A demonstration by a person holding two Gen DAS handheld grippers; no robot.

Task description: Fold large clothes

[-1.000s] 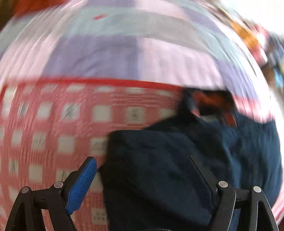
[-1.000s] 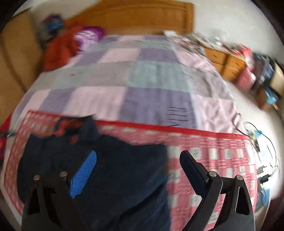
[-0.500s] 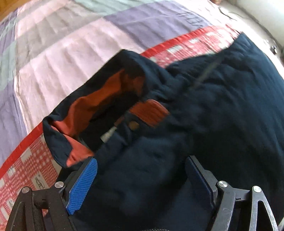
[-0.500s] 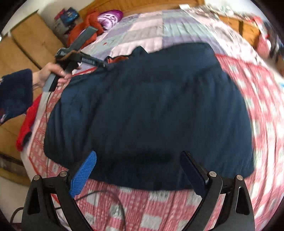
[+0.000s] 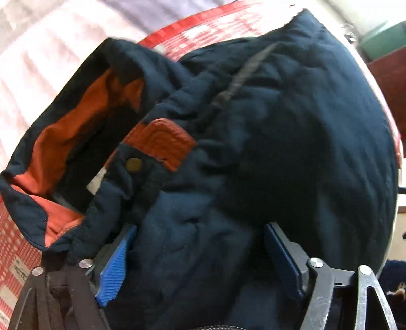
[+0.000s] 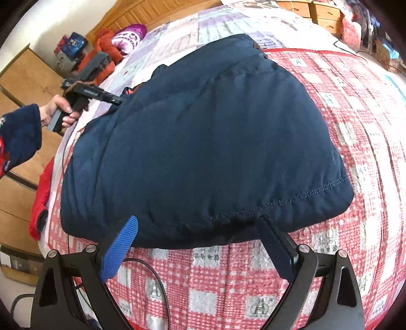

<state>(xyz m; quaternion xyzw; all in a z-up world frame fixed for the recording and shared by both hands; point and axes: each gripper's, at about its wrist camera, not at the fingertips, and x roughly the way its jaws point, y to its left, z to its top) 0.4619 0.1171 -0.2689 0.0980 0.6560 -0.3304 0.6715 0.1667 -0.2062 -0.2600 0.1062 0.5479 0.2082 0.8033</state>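
A navy padded jacket (image 6: 203,142) with orange lining lies spread on the red-checked blanket (image 6: 355,106) on the bed. In the left wrist view its collar (image 5: 76,142) with the orange lining and a brown patch (image 5: 162,142) fills the frame. My left gripper (image 5: 198,253) is open, its jaws wide around the jacket's shoulder fabric near the collar. In the right wrist view my right gripper (image 6: 198,243) is open at the jacket's stitched hem (image 6: 266,205), the hem lying between the blue pad and the black pad. The left gripper also shows in the right wrist view (image 6: 116,101), held by a hand.
A pastel patchwork quilt (image 6: 192,33) covers the far bed. A pile of orange and purple clothes (image 6: 114,43) lies by the wooden headboard. Wooden cabinets (image 6: 22,83) stand left, drawers (image 6: 319,15) far right. A black cable (image 6: 152,274) runs over the blanket near me.
Both grippers have swung down and closed in on the jacket. The left now sits around the collar area, the right at the hem. The jacket lies still.
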